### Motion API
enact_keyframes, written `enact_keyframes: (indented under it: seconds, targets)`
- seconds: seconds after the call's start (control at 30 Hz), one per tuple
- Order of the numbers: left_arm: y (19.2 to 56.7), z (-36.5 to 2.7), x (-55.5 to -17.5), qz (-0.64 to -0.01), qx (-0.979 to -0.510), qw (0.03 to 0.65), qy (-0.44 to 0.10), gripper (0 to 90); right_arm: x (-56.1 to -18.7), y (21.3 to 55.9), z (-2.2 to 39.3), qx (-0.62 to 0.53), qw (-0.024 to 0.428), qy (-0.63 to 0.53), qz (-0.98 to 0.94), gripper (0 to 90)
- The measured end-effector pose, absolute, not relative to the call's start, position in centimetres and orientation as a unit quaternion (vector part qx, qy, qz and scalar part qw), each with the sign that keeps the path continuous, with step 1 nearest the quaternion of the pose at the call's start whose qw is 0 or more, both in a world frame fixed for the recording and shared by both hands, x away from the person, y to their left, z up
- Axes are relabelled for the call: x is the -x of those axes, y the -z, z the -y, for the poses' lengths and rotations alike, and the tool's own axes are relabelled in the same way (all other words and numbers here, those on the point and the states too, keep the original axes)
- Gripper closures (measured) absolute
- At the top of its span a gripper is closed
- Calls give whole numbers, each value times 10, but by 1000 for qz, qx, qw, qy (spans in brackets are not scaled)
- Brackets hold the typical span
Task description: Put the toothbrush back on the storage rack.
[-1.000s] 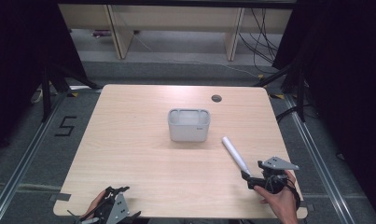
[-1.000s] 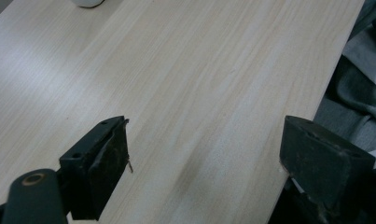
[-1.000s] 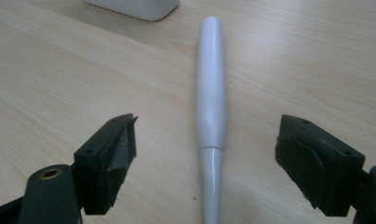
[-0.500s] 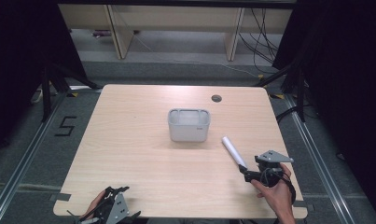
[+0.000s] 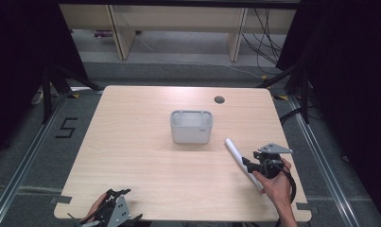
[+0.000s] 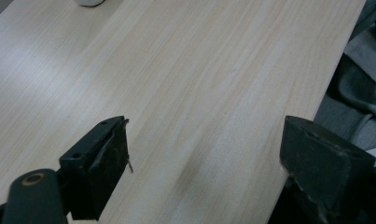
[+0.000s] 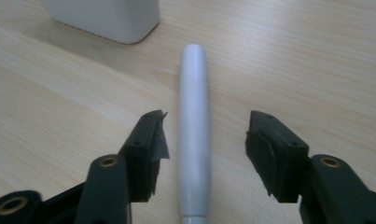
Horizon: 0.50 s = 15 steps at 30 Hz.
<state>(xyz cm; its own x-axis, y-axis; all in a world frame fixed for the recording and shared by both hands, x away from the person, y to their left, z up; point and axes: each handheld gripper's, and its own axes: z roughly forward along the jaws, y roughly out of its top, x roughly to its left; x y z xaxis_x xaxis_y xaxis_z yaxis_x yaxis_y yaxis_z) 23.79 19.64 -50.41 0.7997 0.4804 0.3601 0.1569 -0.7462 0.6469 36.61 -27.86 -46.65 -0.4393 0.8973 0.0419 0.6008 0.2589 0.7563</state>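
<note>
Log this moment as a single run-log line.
right gripper: jaws just closing, straddling white plastic tube, no contact | left gripper: open, idle at near table edge | grey plastic bin: mid-table

Looking along my right gripper (image 7: pixel 206 140), I see a white tube (image 7: pixel 193 135) lying flat on the wooden table (image 7: pixel 307 56), running straight away from me between the two black jaws. The jaws have just been closing around it, yet neither pad touches it: the left pad sits just beside the tube, the right one farther off. Beyond the tube's rounded far end stands a white container (image 7: pixel 106 16), near but apart.
</note>
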Motion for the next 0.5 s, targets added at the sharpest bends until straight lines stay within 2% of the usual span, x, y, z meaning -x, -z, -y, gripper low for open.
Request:
enact_keyframes:
  seconds: [0.03, 0.1, 0.13, 0.2, 0.23, 0.5]
  targets:
    - [504, -197, -238, -176, -896, 311, -263, 150, -369, 466, 276, -495, 209, -362, -762, 554]
    - [504, -197, -238, -176, -896, 312, -264, 150, -371, 466, 277, -488, 211, -360, -767, 566]
    - [504, -197, -238, -177, -895, 313, -264, 150, -377, 466, 277, -484, 211, -361, -768, 627]
    - [505, -196, -238, -179, -893, 312, -269, 150, -376, 465, 275, -499, 200, -357, -764, 643]
    - [504, -196, -238, -176, -896, 311, -263, 150, -383, 464, 277, -481, 212, -351, -775, 699]
    - [505, -196, -238, -179, -894, 312, -267, 150, -400, 465, 267, -486, 206, -328, -784, 823]
